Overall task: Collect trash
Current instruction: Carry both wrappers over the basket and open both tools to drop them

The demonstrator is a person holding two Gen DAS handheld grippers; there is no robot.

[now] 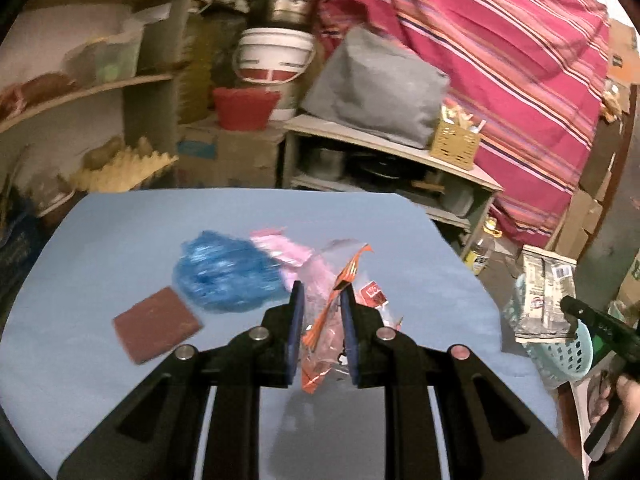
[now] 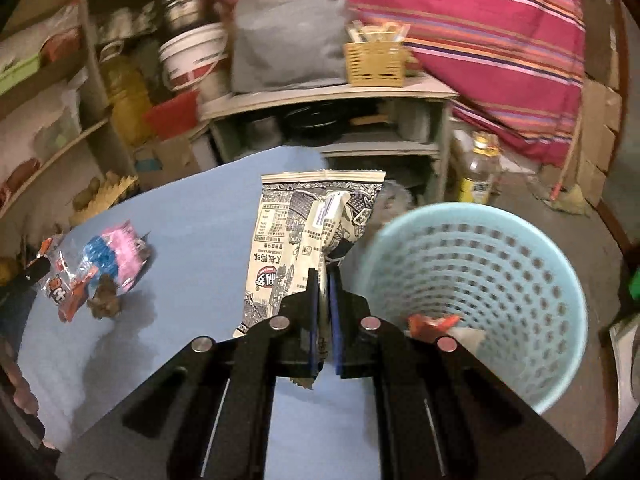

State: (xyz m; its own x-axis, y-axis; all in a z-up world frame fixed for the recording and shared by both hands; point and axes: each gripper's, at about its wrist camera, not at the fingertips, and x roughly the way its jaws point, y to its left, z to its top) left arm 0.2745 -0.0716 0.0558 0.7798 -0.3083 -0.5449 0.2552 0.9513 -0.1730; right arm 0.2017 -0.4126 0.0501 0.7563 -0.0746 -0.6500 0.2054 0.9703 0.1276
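1. The right gripper (image 2: 323, 280) is pinching a white snack bag (image 2: 312, 240) with dark drawings on it. The bag hangs in the air, just left of the basket.
2. The left gripper (image 1: 322, 304) is pinching a clear wrapper (image 1: 336, 320) with orange and red print. The wrapper is lifted a little above the blue table (image 1: 120, 380).
3. The light blue basket (image 2: 480, 280) stands at the right side of the table. It is full of little holes. One red wrapper (image 2: 432, 324) already lies at the bottom, with something pale beside it.
4. So the job looks partly done. At least one piece is in, and two pieces are held but not dropped in yet.
5. More trash is left on the table: a crumpled blue bag (image 1: 228, 272), a pink wrapper (image 1: 280, 252) touching it on its right, and a flat brown square (image 1: 156, 324) near the left.
6. I think the snack bag goes in first, because it is closest to the basket.
7. The snack bag has writing and a round red mark, but the words are too small for me to read. The clear wrapper has a red label with white letters, and those are too blurry to read too.
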